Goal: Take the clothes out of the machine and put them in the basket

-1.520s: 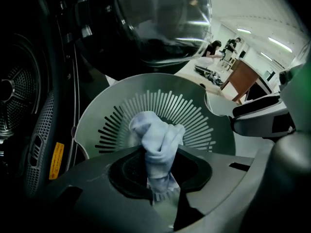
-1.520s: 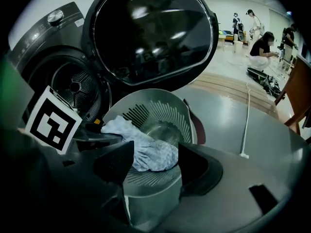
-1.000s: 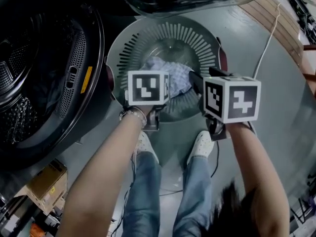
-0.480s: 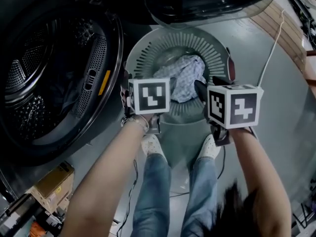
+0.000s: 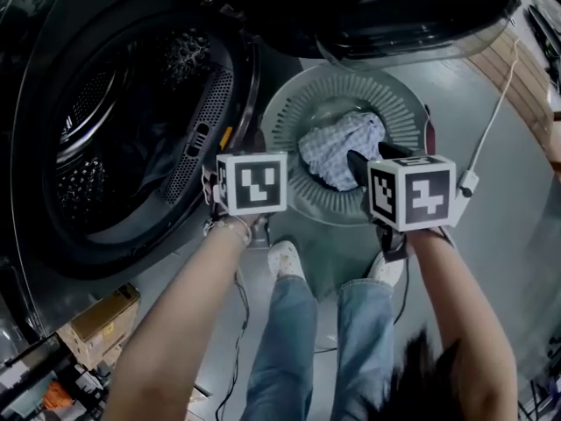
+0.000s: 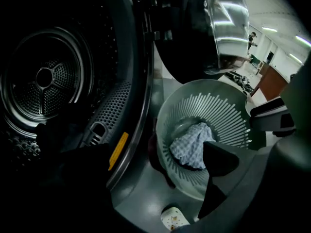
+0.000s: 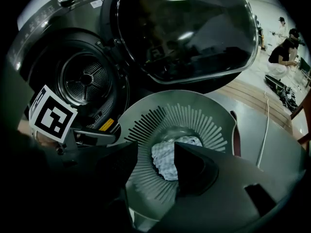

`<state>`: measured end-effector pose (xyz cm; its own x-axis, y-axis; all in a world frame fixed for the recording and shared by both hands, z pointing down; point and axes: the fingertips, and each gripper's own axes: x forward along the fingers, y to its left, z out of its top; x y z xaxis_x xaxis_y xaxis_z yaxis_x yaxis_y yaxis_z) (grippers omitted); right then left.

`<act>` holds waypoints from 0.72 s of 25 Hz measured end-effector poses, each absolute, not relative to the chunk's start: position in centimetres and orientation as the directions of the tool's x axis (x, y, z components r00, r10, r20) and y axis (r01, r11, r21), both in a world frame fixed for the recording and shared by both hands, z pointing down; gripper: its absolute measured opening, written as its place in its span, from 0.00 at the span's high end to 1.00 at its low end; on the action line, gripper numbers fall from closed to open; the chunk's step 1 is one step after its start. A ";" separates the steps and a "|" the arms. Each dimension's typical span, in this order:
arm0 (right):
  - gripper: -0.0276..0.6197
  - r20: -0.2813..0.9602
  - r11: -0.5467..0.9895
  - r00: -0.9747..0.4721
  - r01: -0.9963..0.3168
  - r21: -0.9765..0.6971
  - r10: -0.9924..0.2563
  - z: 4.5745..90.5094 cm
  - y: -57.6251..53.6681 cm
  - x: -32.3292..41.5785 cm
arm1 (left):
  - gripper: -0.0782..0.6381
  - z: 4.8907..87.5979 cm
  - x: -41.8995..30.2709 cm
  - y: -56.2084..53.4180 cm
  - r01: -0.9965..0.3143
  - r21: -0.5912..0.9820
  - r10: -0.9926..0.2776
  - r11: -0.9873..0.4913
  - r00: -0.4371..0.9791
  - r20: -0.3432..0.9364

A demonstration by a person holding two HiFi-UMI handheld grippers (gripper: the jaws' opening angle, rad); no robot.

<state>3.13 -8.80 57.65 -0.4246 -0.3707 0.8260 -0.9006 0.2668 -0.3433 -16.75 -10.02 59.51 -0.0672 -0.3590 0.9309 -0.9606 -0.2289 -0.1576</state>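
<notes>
Left hand-held gripper point(image 6: 146, 164) just opened, right hand-held gripper point(image 7: 155, 152) agape, both empty by the pale round slotted plastic basket point(image 5: 302, 117); I fear mis-pinching dim dark clothes point(image 5: 140, 160) in the black perforated metal drum point(image 5: 88, 112) left of it.

Glossy grey floor point(image 5: 524, 222), cardboard box point(image 5: 96, 318)

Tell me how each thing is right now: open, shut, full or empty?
Round dark glass machine door, open.
Dark metal drum, dark cloth seems left inside.
Pale slotted plastic basket, holds one cloth.
Pale checked cloth, crumpled in basket.
Left gripper, just opened wide, empty.
Right gripper, open, empty.
</notes>
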 end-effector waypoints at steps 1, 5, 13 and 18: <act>0.62 0.822 0.270 -0.433 -0.897 -0.350 -0.370 57.6 -8.9 2.5 | 0.10 59.0 -18.3 -10.0 -0.955 -0.196 -0.360 -0.223 -0.106 0.927; 0.62 0.816 0.306 -0.452 -0.883 -0.355 -0.360 57.3 -8.9 0.8 | 0.10 57.9 -22.6 -9.8 -0.946 -0.265 -0.378 -0.186 -0.180 0.908; 0.62 0.828 0.324 -0.454 -0.878 -0.353 -0.328 58.0 -7.9 -0.3 | 0.10 56.7 -30.1 -10.0 -0.919 -0.371 -0.426 -0.131 -0.286 0.858; 0.62 0.824 0.317 -0.479 -0.866 -0.388 -0.301 58.7 -7.1 -2.0 | 0.10 54.7 -33.5 -12.6 -0.886 -0.454 -0.496 -0.092 -0.355 0.792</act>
<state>-1.96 -7.09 58.68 -0.4795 -0.3008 0.8244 -0.8655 0.3172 -0.3877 -33.51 -12.59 54.65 -0.3548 -0.4961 0.7925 -0.8860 -0.0924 -0.4544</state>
